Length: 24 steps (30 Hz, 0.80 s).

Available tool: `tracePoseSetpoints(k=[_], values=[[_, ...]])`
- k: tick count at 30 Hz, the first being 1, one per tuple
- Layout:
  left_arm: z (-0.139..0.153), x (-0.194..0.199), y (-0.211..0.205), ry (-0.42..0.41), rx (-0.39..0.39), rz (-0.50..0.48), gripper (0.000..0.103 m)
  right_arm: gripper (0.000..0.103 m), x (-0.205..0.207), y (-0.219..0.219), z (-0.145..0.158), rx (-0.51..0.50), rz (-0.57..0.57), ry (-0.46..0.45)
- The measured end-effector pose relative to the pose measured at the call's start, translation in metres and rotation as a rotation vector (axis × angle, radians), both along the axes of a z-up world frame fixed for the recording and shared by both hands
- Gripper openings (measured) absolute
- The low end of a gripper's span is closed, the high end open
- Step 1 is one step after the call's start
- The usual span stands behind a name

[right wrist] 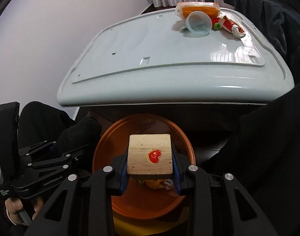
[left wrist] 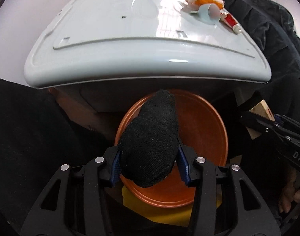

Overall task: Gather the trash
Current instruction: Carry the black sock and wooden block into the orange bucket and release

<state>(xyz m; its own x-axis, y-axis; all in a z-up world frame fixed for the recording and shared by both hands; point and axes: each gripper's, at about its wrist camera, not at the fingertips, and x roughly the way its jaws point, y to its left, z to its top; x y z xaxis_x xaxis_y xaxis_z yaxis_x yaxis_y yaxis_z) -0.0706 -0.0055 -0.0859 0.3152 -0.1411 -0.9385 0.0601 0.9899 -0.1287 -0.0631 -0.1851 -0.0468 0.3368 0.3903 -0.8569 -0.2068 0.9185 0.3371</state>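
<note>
Left gripper (left wrist: 149, 164) clamps black sock (left wrist: 150, 139), right gripper (right wrist: 150, 174) clamps wooden block (right wrist: 150, 154), both over orange bin (right wrist: 181, 137); release squarely inside rim; wrappers (right wrist: 199, 9) remain at lid's (right wrist: 150, 59) far right corner

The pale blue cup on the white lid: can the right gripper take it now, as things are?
Probably not yet. The right gripper is already shut on the wooden block above the orange bowl, so its jaws are occupied. The pale blue cup lies across the white lid, with nothing blocking the path.
</note>
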Motion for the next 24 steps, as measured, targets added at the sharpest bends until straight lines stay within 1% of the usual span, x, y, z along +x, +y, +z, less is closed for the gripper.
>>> tracePoseSetpoints(k=[3,6,15,18,21,24], values=[[-0.007,0.002,-0.003,0.025,0.019,-0.008,0.045,0.035,0.003,0.007,-0.010,-0.012,0.034,0.038],[-0.012,0.004,-0.002,0.045,0.019,-0.005,0.045,0.035,0.002,0.015,-0.019,-0.025,0.065,0.073],[-0.022,0.006,0.000,0.096,0.020,-0.007,0.046,0.036,0.002,0.018,-0.029,-0.034,0.072,0.113],[-0.021,0.006,-0.002,0.096,0.047,-0.007,0.052,0.055,0.006,0.020,-0.028,-0.034,0.059,0.105],[-0.018,0.006,-0.003,0.082,0.056,-0.004,0.067,0.055,0.005,0.020,-0.026,-0.034,0.049,0.089],[-0.015,0.006,-0.004,0.065,0.057,-0.001,0.067,0.055,0.005,0.017,-0.024,-0.028,0.039,0.085]])
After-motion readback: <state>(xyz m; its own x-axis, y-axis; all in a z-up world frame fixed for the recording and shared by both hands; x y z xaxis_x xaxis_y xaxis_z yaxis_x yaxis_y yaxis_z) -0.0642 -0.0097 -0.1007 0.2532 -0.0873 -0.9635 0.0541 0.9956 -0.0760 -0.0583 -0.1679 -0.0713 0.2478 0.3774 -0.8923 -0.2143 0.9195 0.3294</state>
